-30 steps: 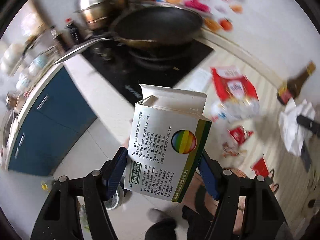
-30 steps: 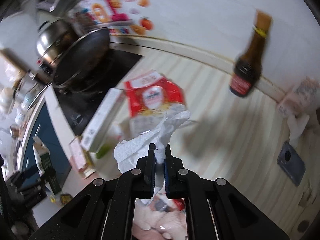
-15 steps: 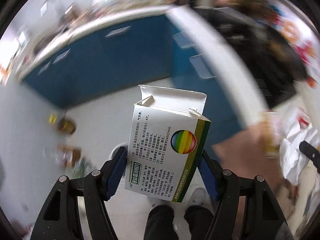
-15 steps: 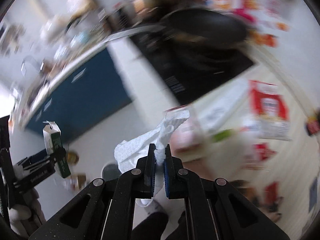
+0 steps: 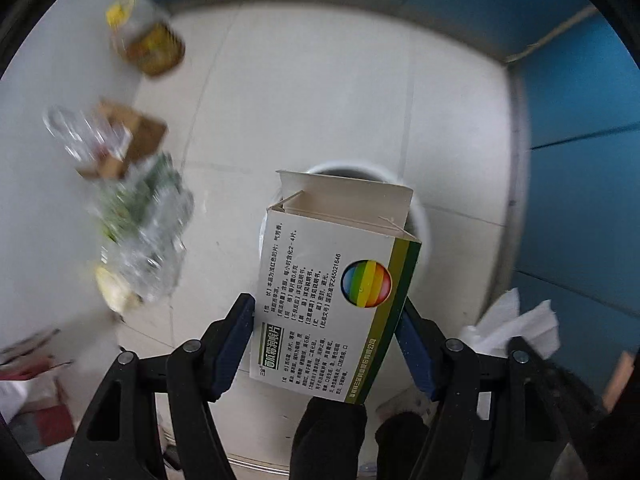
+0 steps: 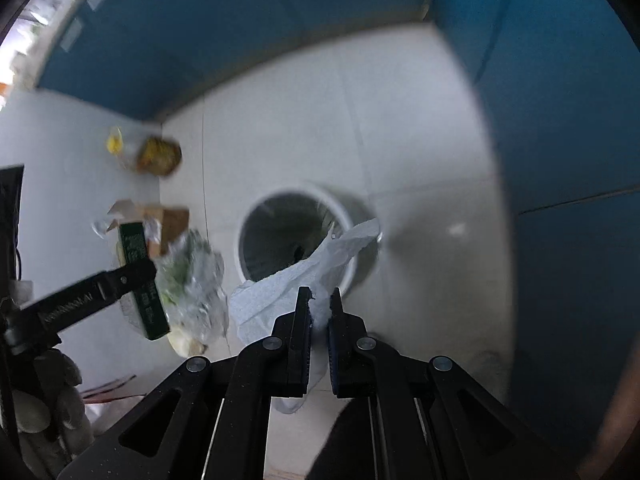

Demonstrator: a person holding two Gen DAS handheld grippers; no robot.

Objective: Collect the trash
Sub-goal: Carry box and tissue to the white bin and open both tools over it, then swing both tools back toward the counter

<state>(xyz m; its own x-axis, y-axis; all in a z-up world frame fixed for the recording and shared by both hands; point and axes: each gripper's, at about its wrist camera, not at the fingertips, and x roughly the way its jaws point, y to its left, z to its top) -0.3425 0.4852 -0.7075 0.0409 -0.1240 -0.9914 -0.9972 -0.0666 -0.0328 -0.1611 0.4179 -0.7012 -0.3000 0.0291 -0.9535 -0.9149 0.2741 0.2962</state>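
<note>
My left gripper (image 5: 326, 312) is shut on an open white and green medicine box (image 5: 332, 296) with a rainbow circle, held above a round white trash bin (image 5: 416, 220) on the floor. My right gripper (image 6: 319, 300) is shut on a crumpled white paper tissue (image 6: 304, 276), held over the near rim of the same bin (image 6: 298, 236), whose inside looks dark. The tissue also shows at the lower right of the left wrist view (image 5: 516, 328). The left gripper with the box shows at the left of the right wrist view (image 6: 140, 276).
Litter lies on the pale tiled floor left of the bin: a clear plastic bag with green scraps (image 5: 144, 236), a brown carton (image 5: 128, 144) and a yellow packet (image 5: 148, 44). Blue cabinet fronts (image 5: 580, 120) stand behind and to the right. The person's dark shoes (image 5: 332, 432) are below.
Both grippers have swung away from the kitchen counter and down toward the floor, still holding the box and the tissue. The trash bin now lies under them.
</note>
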